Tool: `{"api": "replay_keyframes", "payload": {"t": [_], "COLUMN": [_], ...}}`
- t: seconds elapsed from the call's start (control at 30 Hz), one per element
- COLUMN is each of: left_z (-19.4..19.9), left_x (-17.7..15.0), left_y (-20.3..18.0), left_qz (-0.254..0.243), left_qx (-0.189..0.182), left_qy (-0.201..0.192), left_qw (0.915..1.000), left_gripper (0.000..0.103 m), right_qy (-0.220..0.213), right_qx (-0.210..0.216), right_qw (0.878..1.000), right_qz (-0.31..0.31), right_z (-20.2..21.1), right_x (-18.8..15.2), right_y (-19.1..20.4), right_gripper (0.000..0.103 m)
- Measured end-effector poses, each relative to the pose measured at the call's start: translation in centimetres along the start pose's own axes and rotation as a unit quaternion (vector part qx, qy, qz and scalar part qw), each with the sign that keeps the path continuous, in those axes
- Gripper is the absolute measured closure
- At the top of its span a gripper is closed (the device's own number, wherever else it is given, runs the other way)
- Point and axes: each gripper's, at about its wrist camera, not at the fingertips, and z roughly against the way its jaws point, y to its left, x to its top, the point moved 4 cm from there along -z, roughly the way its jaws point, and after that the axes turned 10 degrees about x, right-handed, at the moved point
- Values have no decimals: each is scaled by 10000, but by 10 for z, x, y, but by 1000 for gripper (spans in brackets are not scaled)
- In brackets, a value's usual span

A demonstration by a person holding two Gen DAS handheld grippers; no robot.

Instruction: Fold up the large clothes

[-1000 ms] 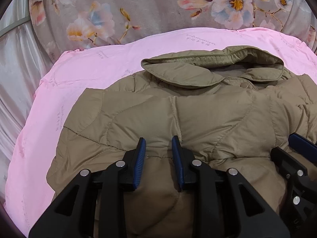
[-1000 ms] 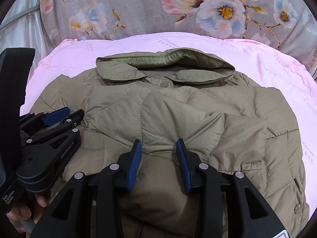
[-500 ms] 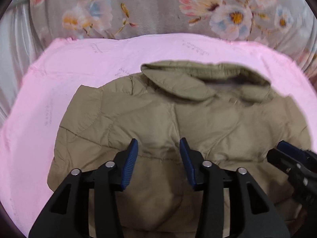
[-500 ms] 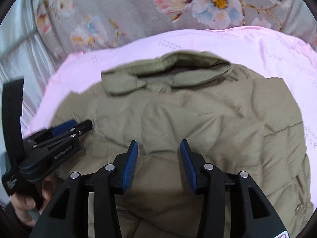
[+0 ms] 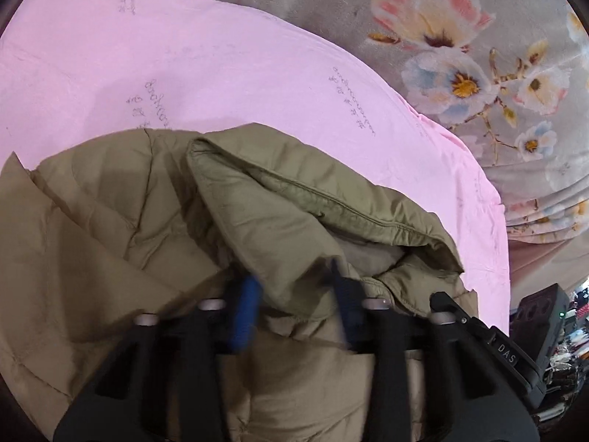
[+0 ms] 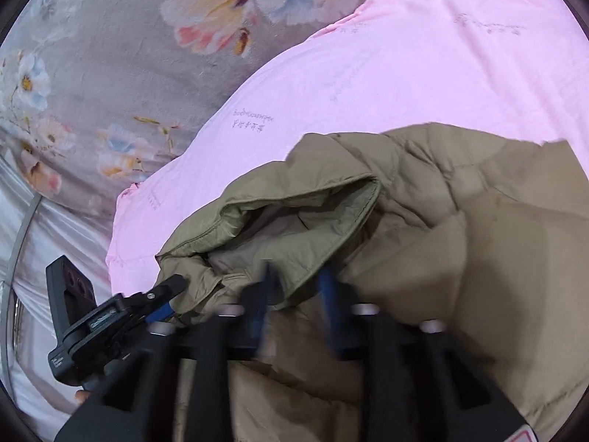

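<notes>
Two grippers have just been closing on the same garment, a khaki quilted jacket (image 5: 121, 243) lying on a pink sheet (image 5: 206, 59) spread over a flowered bedcover (image 5: 460, 73). In the left wrist view the left gripper (image 5: 294, 313) has a fold of the jacket's fabric, just below the collar (image 5: 294, 199), bunched between its blue pads; the frame is blurred with motion, but the cloth looks pinched rather than merely lying there. In the right wrist view the right gripper (image 6: 294, 302) is likewise clamped on a ridge of fabric under the other end of the collar, its pads nearly together on the thin shell. Each tool shows at the edge of the other's view, so the two grips sit near each other at the neck end of the jacket. The step in hand seems to be taking the collar end to bring it over the body. To do that well, both grips should catch the shell and the lining together, not the outer layer alone, since slippery padded cloth will slide out of a shallow pinch. The two hands should lift evenly and travel together so the fold line stays straight, and the puffy quilting will need pressing flat afterwards, or it may spring open.
</notes>
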Motion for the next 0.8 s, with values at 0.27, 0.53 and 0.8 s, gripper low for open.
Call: {"api": "replay_keyframes", "payload": {"t": [0.27,0.53,0.8], "left_z": [2,-15,-6], "left_x": [-19,-39,-34], "left_y": [-8,-9,0], "left_qz": [-958,-1374,-1142], "left_qx": [770,1270,998], "left_qy": [-522,-855,-854], "left_qw": [9910,9786,9847], "left_gripper": [96,96,90], "right_qy": [148,101,162], "right_qx": [-1356,-1332,-859], "right_qw": [9820,9820,9929], "right_qz": [1304,1337,812], "right_z": [-8,-14,0], "right_x": [-24,-30,-25], "right_y": [-2,-14,-21], "right_gripper": [101,103,98]}}
